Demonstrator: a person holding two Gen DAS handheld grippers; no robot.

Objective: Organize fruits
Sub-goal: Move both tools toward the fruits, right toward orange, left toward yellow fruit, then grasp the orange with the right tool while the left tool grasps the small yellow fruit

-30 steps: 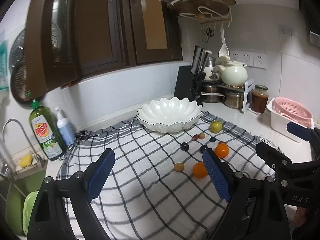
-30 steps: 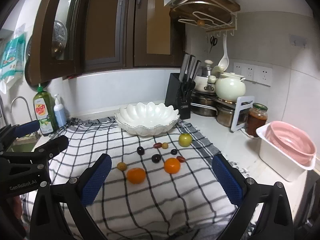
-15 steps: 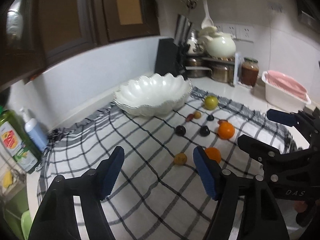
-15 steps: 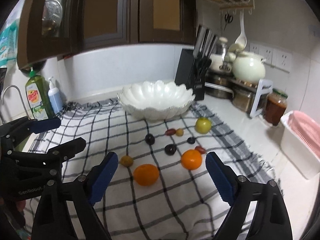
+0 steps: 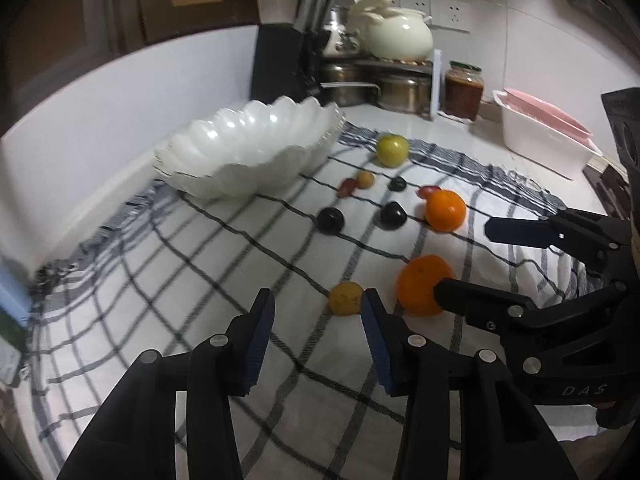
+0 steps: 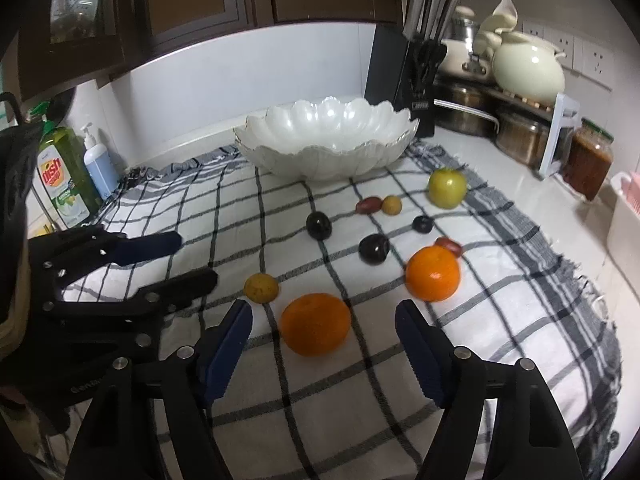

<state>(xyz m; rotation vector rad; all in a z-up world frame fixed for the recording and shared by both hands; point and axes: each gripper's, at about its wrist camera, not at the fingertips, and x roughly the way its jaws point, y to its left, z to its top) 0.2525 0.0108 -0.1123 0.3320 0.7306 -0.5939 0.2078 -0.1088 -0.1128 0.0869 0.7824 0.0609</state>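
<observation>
The left hand-held gripper (image 5: 316, 312) was closing on nothing, a small yellow fruit (image 5: 345, 298) at its one o'clock. The right hand-held gripper (image 6: 323, 320) was closing, ungripped, around an orange (image 6: 315, 324) on the cloth (image 6: 360, 380).

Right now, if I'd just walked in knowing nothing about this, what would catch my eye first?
Probably the bright fruit scattered on the checked cloth: two oranges, the nearer orange just ahead of the right gripper, whose jaws are closing with nothing between them. Behind stands an empty white scalloped bowl. The left gripper, also closing, sits beside a small yellow fruit.
</observation>
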